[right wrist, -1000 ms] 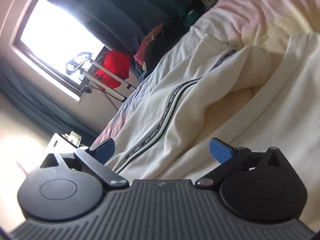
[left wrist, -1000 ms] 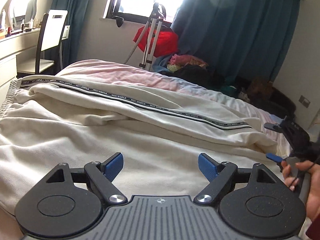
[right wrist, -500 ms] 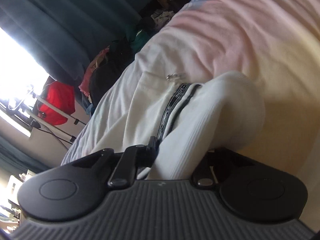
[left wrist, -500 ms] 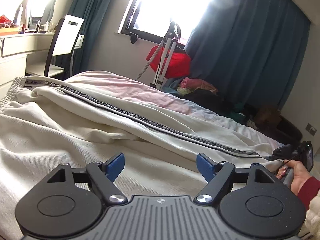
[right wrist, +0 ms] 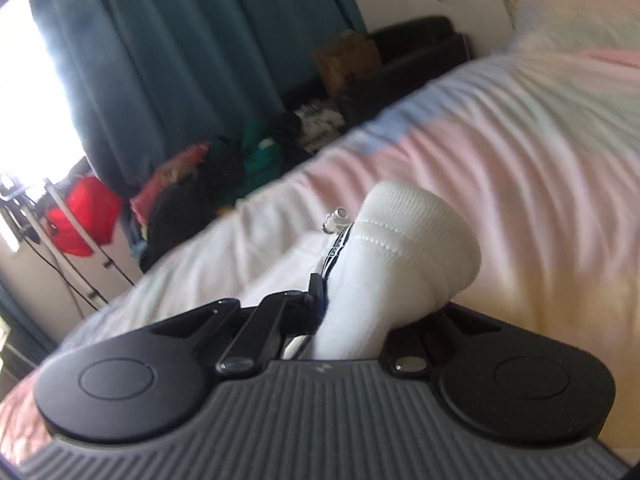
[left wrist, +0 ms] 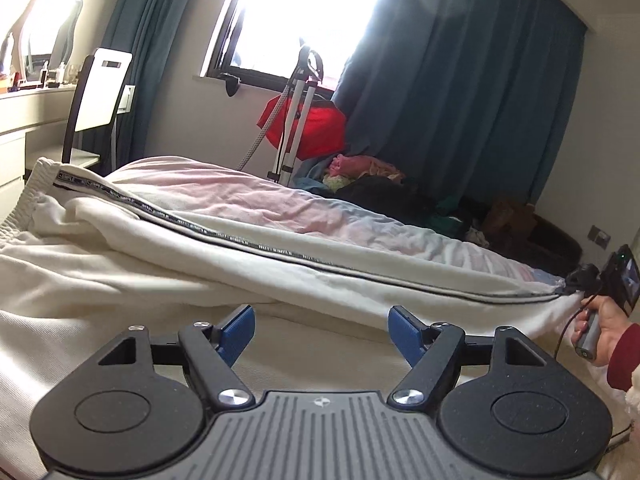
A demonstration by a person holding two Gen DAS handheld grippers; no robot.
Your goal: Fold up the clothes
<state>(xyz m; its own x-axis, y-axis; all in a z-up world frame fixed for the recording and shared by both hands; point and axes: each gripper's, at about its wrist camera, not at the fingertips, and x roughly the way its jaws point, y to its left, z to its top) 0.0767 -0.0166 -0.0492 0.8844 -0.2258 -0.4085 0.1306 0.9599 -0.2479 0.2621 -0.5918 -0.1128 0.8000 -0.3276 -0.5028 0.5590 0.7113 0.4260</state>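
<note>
Clutter lines the far wall: a red bag [left wrist: 310, 128] hangs behind a white stand [left wrist: 294, 120] at upper centre of the left view, with a heap of clothes [left wrist: 368, 172] below the teal curtain [left wrist: 460, 100] and a chair [left wrist: 100, 92] at upper left. Cream track pants [left wrist: 200, 264] stretch across the pastel bedsheet [left wrist: 280, 208], filling the middle of that frame. The left gripper [left wrist: 321, 326] hovers low over them, jaws wide apart and holding nothing. At right edge, the right gripper [right wrist: 320, 300] is clamped tight on the ribbed cuff [right wrist: 404, 248], which blocks much of its own view.
</note>
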